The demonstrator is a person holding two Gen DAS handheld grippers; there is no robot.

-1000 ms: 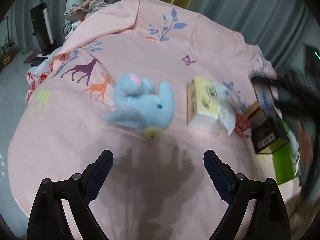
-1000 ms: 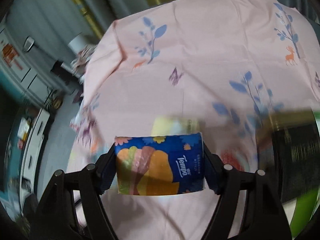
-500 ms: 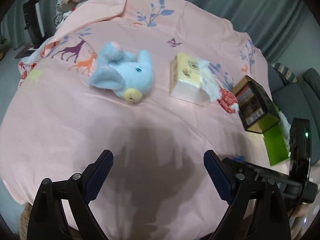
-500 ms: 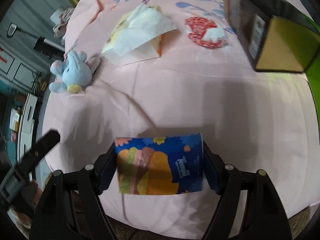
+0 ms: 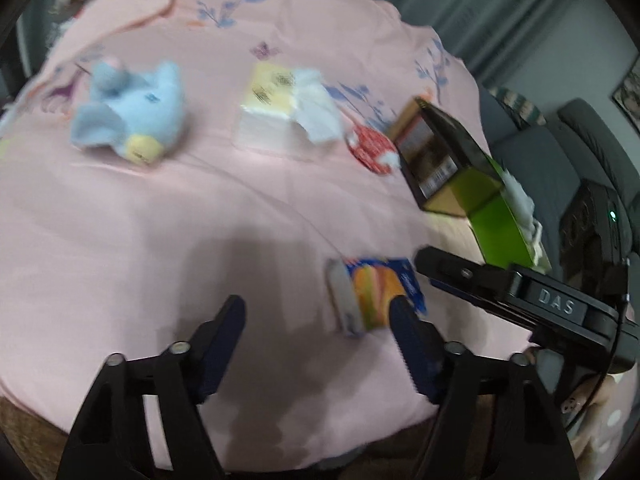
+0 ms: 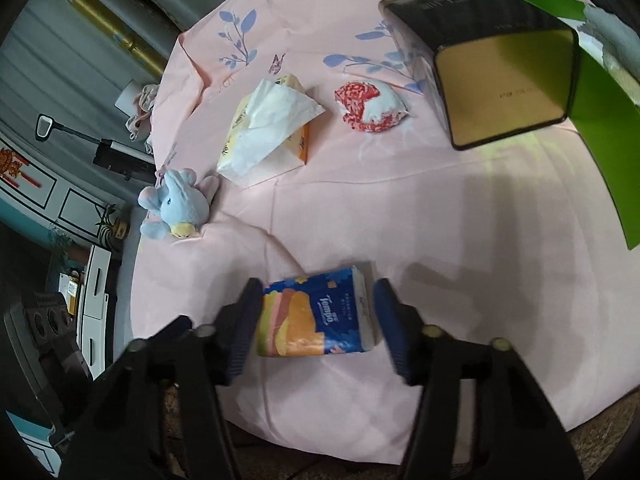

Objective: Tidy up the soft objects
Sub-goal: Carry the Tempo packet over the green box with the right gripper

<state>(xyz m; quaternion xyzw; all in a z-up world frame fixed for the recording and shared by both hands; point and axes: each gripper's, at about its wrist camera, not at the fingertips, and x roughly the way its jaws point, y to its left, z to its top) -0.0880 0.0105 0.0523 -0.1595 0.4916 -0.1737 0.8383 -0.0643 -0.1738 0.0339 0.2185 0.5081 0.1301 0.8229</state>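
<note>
**Desk:** Well, where is the blue tissue pack?

**Me:** I see the blue tissue pack (image 6: 320, 320) lying flat on the pink sheet (image 6: 440, 220), near the sheet's front edge. It sits between the fingers of my right claw (image 6: 316, 312), turned slightly askew to them.

**Desk:** Clamped?

**Me:** No, not as I read it. The right jaws are closing with the pack between them. One pad meets the pack's edge, but a sliver of sheet shows at the other pad, so I call it released. The fingers are blurred, so that margin is thin.

**Desk:** And your left side?

**Me:** My left claw (image 5: 316, 312) hangs over bare sheet just beside the pack. Its jaws are closing too, with only sheet between the pads. From that camera one finger overlaps the pack's corner, and I cannot tell whether they touch.

**Desk:** What else is on the sheet?

**Me:** A blue plush toy (image 6: 176, 208) lies on its side toward the far left, well apart from the pack. Near it is a yellow tissue packet (image 6: 272, 128) with a white sheet pulled out of the top. Just beside that sits a red-and-white pouch (image 6: 370, 108). At the right, a dark box (image 6: 500, 92) lies tipped against a green box (image 6: 600, 120), its tan end facing me.
</note>
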